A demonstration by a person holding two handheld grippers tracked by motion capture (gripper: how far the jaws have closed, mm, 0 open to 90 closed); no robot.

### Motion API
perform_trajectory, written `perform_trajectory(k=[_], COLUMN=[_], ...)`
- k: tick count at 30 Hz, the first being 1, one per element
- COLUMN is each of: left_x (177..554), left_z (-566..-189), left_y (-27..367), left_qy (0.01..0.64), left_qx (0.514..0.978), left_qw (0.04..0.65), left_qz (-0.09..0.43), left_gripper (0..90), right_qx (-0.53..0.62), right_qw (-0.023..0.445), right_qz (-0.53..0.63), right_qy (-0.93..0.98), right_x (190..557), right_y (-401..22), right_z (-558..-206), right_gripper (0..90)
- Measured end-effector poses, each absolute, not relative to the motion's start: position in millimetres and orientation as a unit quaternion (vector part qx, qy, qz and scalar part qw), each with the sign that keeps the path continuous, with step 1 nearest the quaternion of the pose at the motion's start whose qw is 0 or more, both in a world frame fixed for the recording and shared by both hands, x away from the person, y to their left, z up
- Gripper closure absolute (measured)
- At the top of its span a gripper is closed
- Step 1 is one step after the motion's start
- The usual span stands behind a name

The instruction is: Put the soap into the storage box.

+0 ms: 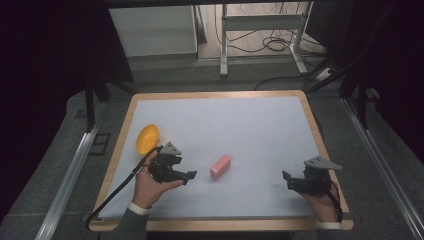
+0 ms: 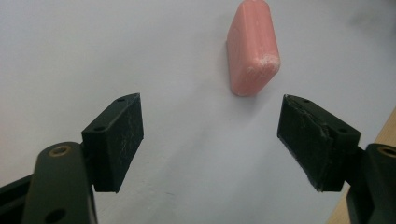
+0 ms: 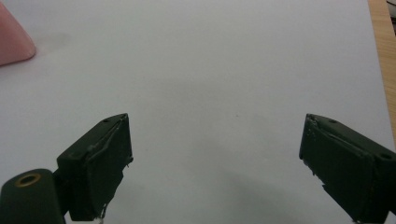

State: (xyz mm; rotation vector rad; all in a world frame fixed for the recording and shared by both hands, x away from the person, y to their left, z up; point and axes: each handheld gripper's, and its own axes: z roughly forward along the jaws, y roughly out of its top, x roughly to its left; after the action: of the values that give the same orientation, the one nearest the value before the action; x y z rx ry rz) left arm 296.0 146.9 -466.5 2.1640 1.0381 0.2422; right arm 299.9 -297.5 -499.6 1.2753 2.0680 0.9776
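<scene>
Lab or test room — not a home. Table (image 1: pixel 310 117) with wood rim and white top stands on grey carpet between two metal rails (image 1: pixel 67 180). Dark curtains (image 1: pixel 45 55) hang at both sides. Behind it, a white cabinet (image 1: pixel 152 30), a metal desk frame (image 1: pixel 262 22) and loose cables (image 1: pixel 277 44) on the floor — a recording setup.

You have nothing to read here: no text, label, brand, number or sign can be made out on anything in the three views.
</scene>
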Motion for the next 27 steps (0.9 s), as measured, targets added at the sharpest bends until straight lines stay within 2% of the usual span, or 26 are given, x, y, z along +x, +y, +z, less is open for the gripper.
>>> perform_trajectory(k=[11,21,27], left_x=[296,300,306], left_z=[-464,-465,-471], left_y=[126,99,93], left_qy=[0.390,0.378,0.391], left_qx=[0.849,0.861,0.859], left_qw=[0.342,0.330,0.321], left_qz=[0.100,0.088,0.076], left_gripper=[23.8,26.4,27.8], right_qx=[0.473,0.475,0.477], right_qw=[0.258,0.261,0.258], right_qz=[0.354,0.352,0.353], right_qy=[0.765,0.763,0.762], right_x=[300,300,301], right_y=[-297,-299,-300], right_z=[-501,-501,-502], right_gripper=[9.0,9.0,9.0])
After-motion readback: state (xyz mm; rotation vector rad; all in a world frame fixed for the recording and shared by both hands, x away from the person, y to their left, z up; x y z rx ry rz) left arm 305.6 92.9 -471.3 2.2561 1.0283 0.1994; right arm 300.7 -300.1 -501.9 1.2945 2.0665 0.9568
